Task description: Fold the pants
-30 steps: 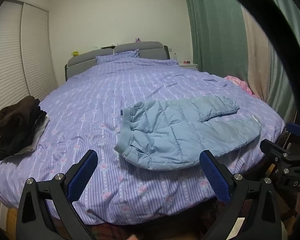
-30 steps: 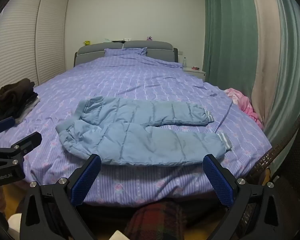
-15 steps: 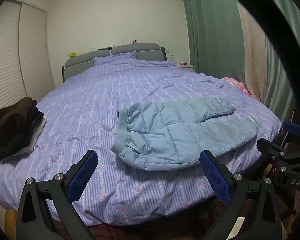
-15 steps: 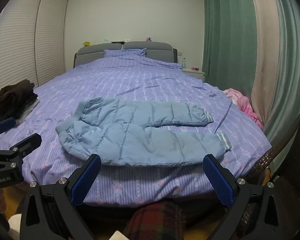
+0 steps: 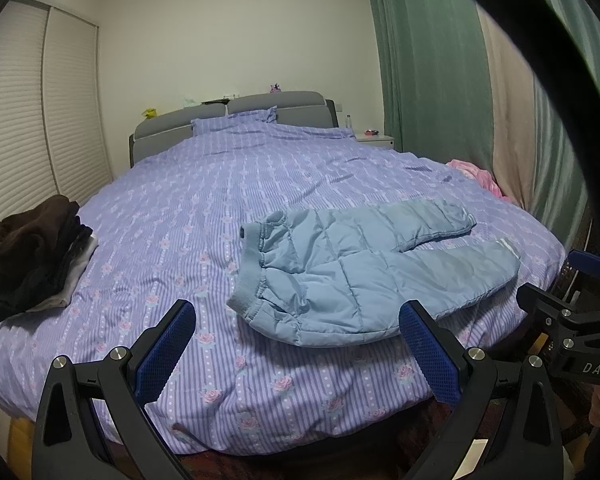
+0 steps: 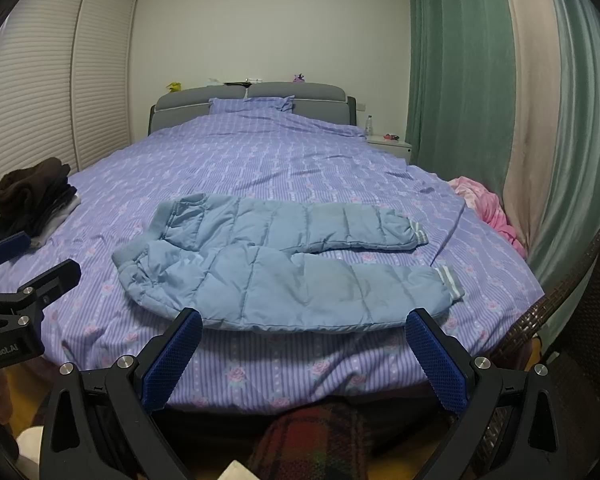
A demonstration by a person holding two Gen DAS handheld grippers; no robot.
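Light blue quilted padded pants (image 5: 364, 268) (image 6: 288, 268) spread flat near the foot edge of the bed with the purple striped rose-print cover (image 5: 228, 208) (image 6: 260, 160), unfolded, waistband toward the stack of dark folded clothes (image 5: 36, 252) (image 6: 30, 196), both legs stretching toward the green curtain (image 5: 424, 60) (image 6: 456, 72) side. Pink crumpled fabric (image 5: 476, 174) (image 6: 488, 206) beyond the cuffs at the bed's edge. Left gripper (image 5: 296, 346) with blue-padded fingers spread wide, holding nothing, short of the pants. Right gripper (image 6: 304, 356) likewise spread wide, just off the bed's foot edge, clear of the pants.
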